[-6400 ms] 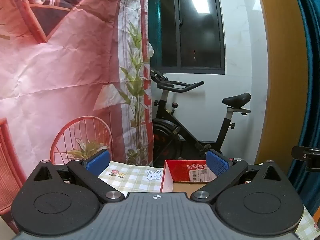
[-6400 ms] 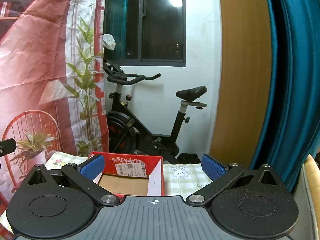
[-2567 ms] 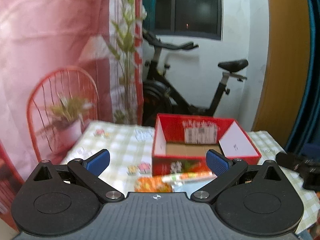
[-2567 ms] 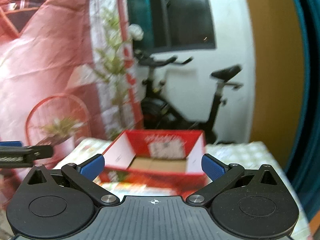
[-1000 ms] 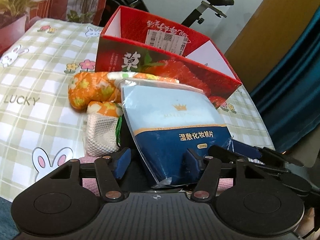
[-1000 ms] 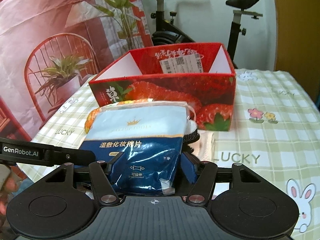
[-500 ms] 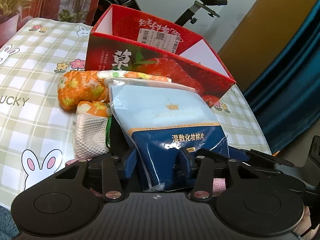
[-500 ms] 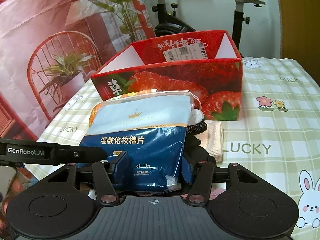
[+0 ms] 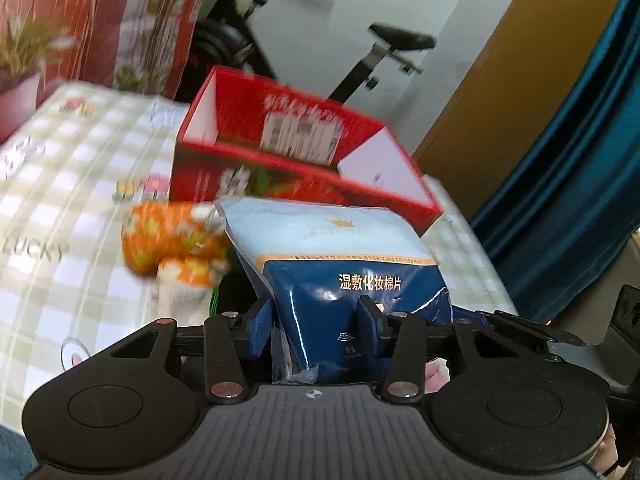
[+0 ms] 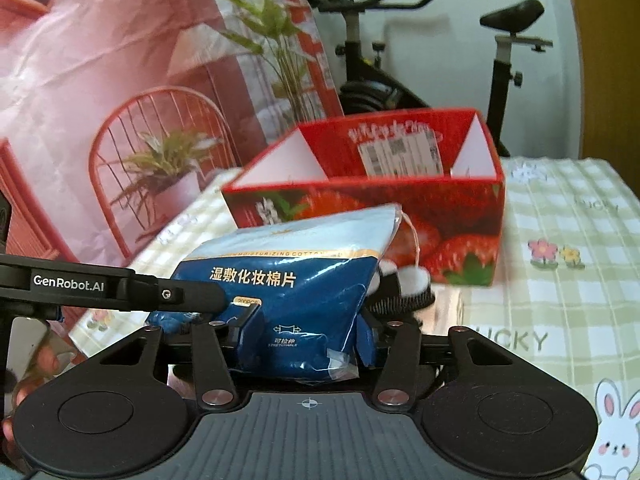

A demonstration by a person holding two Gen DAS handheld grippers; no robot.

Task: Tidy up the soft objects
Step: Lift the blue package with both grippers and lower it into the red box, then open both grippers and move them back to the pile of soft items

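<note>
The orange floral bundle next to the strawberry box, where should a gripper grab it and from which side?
Judging by the left wrist view, the orange floral bundle lies as a soft roll along the front of the strawberry box. Its left end is free, while the cotton pad bag covers its right. Probably pinch across the roll's middle from above, coming from the left side.

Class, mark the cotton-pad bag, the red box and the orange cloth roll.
Bag (image 10: 280, 280): right wrist view, dark blue printed front.
Red box (image 10: 452, 236): right wrist view, strawberry-printed front wall.
Orange roll (image 9: 160, 236): left wrist view, middle of its flowered side.
</note>
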